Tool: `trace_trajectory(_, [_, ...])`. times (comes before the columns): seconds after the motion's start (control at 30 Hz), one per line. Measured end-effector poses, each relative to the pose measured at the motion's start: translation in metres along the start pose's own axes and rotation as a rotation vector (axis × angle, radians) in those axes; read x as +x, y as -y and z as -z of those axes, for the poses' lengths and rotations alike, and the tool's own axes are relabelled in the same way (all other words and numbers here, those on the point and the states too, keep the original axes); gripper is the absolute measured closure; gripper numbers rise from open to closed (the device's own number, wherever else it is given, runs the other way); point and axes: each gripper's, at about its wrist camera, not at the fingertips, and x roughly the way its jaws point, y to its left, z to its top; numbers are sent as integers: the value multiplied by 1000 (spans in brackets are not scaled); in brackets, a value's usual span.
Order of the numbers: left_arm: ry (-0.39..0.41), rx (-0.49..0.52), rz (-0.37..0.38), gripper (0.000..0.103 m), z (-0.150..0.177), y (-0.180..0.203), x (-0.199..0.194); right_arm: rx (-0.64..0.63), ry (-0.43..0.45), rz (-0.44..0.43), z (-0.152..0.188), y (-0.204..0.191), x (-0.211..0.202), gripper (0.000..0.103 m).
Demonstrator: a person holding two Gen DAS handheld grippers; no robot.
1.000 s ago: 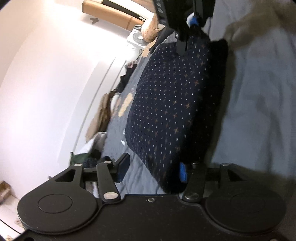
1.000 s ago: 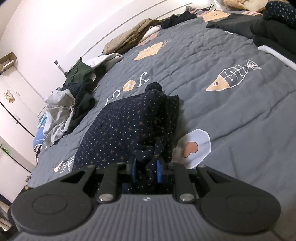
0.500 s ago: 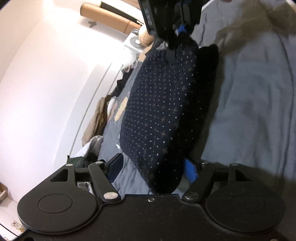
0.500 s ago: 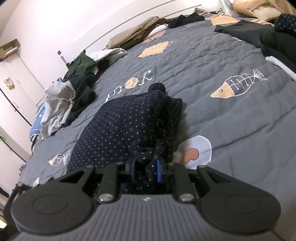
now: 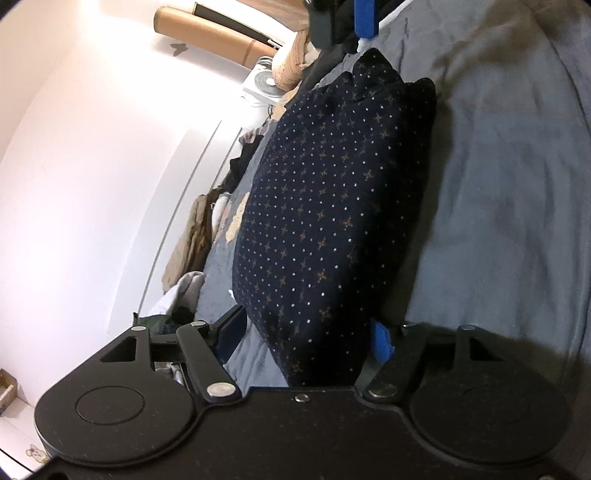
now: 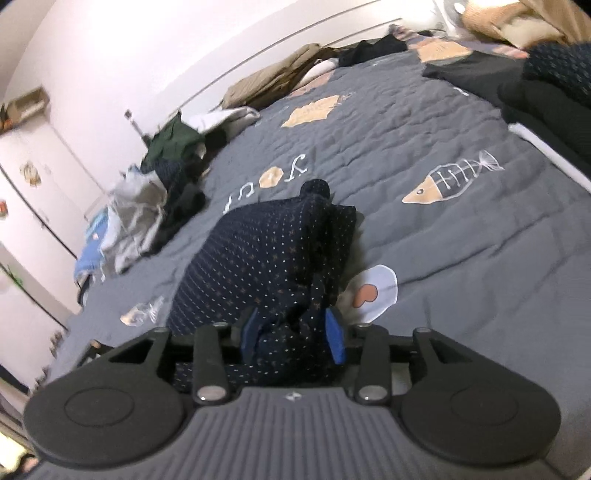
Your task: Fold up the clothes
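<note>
Right gripper (image 6: 293, 330) pads spread apart now, where a second ago clamped tight on bunched end of navy dotted garment (image 6: 266, 258); cloth sits loose between them. In left wrist view, right gripper (image 5: 347, 18) lifts off garment's (image 5: 332, 221) far end toward top edge. Left gripper (image 5: 306, 336) opens a little wider around near end.

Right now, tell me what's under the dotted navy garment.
The navy garment lies on the grey quilt. Beside it a white patch with a heart shows. Whatever print sits directly beneath is covered.
</note>
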Motion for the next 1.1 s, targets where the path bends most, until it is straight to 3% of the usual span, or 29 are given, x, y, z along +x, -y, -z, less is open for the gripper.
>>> trace_trajectory(0.27, [-13, -12, 6, 35, -2, -2, -1, 306, -68, -146, 36, 25, 4, 54])
trace_trajectory(0.57, [-27, -30, 13, 35, 1, -4, 4, 543, -42, -185, 63, 40, 34, 53])
trace_trajectory(0.7, [-30, -30, 16, 35, 1, -4, 4, 536, 7, -150, 65, 40, 43, 53])
trace_trajectory(0.87, [-33, -36, 22, 35, 1, -6, 5, 555, 41, -181, 60, 42, 59, 53])
trace_trajectory(1.1, [-30, -27, 19, 35, -1, -4, 7, 540, 50, -168, 54, 35, 71, 39])
